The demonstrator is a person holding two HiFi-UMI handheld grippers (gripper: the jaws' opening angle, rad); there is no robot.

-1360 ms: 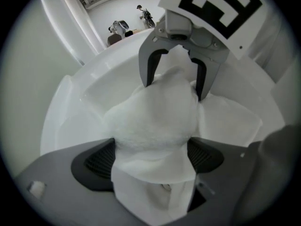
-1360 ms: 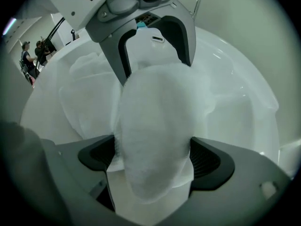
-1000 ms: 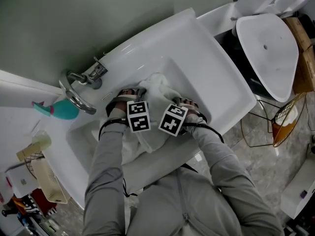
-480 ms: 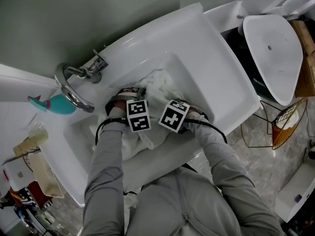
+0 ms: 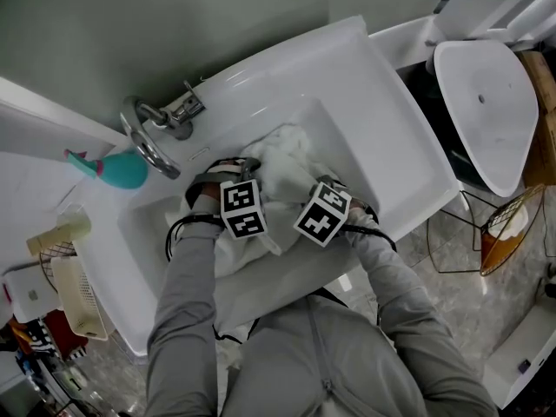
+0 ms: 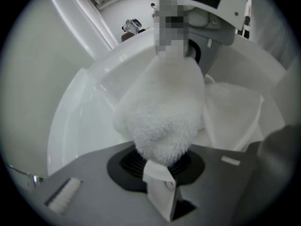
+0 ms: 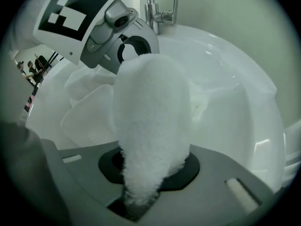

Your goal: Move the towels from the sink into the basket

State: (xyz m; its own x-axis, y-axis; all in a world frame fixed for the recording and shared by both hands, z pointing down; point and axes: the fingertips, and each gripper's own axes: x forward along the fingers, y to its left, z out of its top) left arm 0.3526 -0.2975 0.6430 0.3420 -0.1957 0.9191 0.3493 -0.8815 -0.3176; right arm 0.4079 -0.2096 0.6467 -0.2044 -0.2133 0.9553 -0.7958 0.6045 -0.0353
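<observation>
White terry towels [image 5: 287, 156] lie heaped in the white sink [image 5: 382, 120]. One towel [image 6: 162, 112] stretches between both grippers. My left gripper [image 6: 157, 173] has just been closing and is now shut on one end, with a white label sticking out at the jaws. My right gripper [image 7: 141, 192] has also just been closing and is shut on the other end of that towel [image 7: 150, 107]. Both marker cubes sit side by side over the basin in the head view. A second folded towel [image 6: 235, 112] lies beneath in the basin.
A chrome faucet [image 5: 161, 133] stands at the sink's back left, with a teal bottle [image 5: 117, 168] beside it. A toilet [image 5: 486, 102] is at the right. A copper wire basket [image 5: 508, 228] stands on the floor below it. A cream basket [image 5: 74, 298] sits at the far left.
Both grippers have shut on the towel and lifted a little, pulling it up off the heap in the basin.
</observation>
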